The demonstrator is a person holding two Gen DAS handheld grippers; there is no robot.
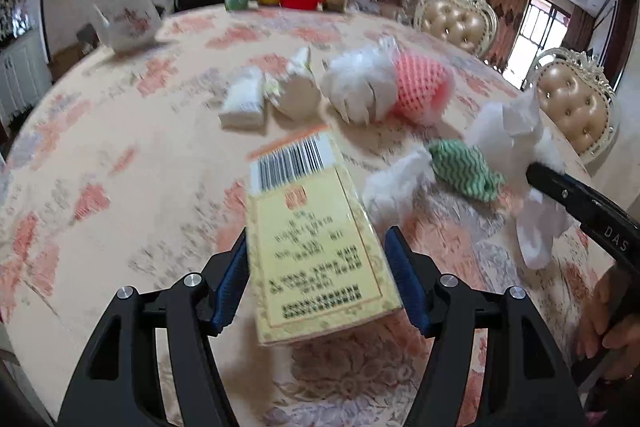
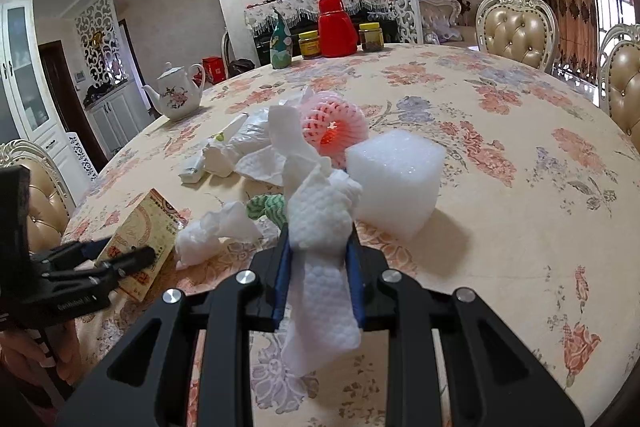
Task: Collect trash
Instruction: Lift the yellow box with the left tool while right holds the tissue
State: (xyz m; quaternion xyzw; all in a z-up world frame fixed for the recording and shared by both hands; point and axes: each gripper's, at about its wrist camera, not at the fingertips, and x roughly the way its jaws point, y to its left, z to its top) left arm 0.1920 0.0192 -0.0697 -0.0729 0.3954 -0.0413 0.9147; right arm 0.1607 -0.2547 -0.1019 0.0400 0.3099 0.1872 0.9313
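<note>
In your left wrist view, your left gripper [image 1: 318,281] stands spread around the yellow box [image 1: 316,243] on the floral tablecloth [image 1: 120,155]: the left pad looks to be at the box's edge and the right pad stands clear of it, while beyond lie a green wavy wrapper [image 1: 466,169], white tissues [image 1: 396,183] and a pink foam net [image 1: 424,89]. In your right wrist view, your right gripper [image 2: 319,259] pinches a white paper towel [image 2: 320,227] that stands up between its blue pads and hangs below them, with a white foam block [image 2: 394,181] just beyond on the table and the teapot [image 2: 176,97] and red flask [image 2: 337,27] farther back.
</note>
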